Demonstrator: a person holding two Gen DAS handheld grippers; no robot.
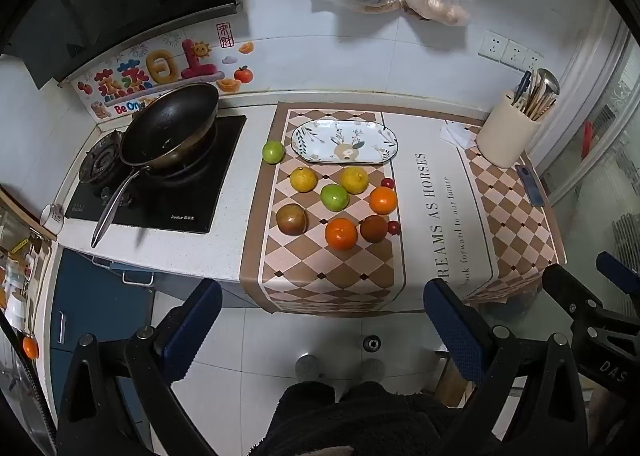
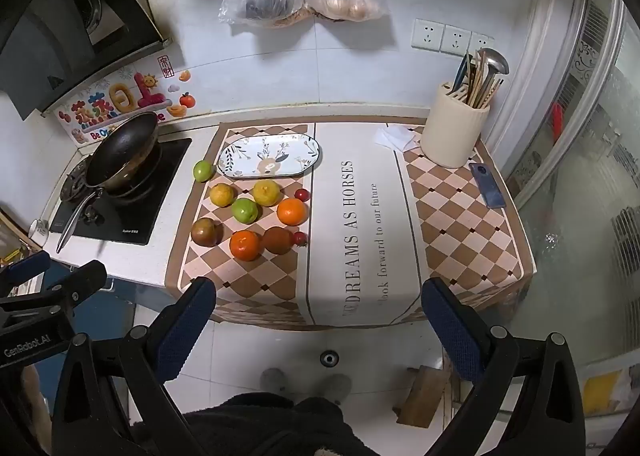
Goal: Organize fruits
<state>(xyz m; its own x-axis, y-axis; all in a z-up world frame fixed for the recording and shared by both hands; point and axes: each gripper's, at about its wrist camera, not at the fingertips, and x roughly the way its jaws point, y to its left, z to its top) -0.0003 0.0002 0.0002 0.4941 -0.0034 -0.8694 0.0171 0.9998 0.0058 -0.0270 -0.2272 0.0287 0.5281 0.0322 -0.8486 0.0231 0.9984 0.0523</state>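
Beyond left hand-held gripper (image 1: 322,320), fruits (image 1: 335,197), untouched

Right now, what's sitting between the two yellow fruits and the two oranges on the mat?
A green fruit sits in the middle, between the yellow fruits and the oranges. Both wrist views show it.

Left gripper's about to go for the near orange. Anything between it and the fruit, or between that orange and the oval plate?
Nothing visible blocks the open left gripper from the near orange; only bare mat lies between. Toward the oval plate, a green fruit and a yellow fruit sit in the straight path, so lift over them.
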